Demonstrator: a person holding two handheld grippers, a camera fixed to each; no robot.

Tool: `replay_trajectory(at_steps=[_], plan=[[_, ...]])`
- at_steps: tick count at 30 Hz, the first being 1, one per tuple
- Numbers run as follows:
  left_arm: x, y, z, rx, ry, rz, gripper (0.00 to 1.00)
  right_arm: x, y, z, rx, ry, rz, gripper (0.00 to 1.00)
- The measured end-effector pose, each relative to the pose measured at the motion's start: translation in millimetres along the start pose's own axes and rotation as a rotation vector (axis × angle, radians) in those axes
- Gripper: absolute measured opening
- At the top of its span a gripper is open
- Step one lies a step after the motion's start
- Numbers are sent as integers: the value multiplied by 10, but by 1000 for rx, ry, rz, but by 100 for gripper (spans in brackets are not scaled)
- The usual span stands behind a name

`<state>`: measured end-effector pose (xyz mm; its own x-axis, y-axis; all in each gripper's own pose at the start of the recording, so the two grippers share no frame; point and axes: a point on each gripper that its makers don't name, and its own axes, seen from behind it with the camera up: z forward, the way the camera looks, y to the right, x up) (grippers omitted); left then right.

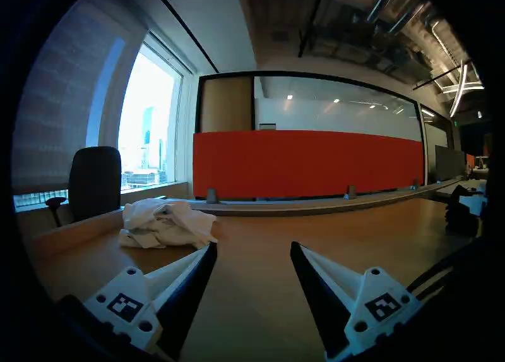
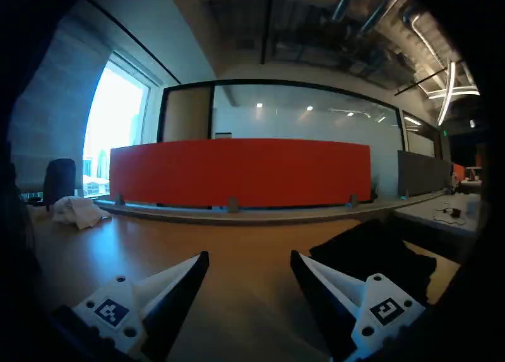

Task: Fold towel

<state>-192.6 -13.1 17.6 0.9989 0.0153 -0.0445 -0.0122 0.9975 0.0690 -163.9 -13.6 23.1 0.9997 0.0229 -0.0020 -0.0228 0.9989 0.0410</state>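
Well, your left gripper [image 1: 252,247] is spread wide and empty above the wooden surface [image 1: 353,229]; the crumpled white towel [image 1: 165,223] lies near its far left edge. Your right gripper [image 2: 249,256] is spread too, with a black cloth [image 2: 372,251] just beside its right finger.

The hand-held gripper [image 2: 249,254] hovers spread above the desk [image 2: 158,242], white towel [image 2: 76,211] well apart.

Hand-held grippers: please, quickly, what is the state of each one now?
Left hand-held gripper: open, holding nothing.
Right hand-held gripper: open, holding nothing.
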Motion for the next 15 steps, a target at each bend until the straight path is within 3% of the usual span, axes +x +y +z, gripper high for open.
replay_trajectory(at_steps=[15], plan=[[5,1,-2,0,0,0,86,9,89,-21,-8,1,-1,100]])
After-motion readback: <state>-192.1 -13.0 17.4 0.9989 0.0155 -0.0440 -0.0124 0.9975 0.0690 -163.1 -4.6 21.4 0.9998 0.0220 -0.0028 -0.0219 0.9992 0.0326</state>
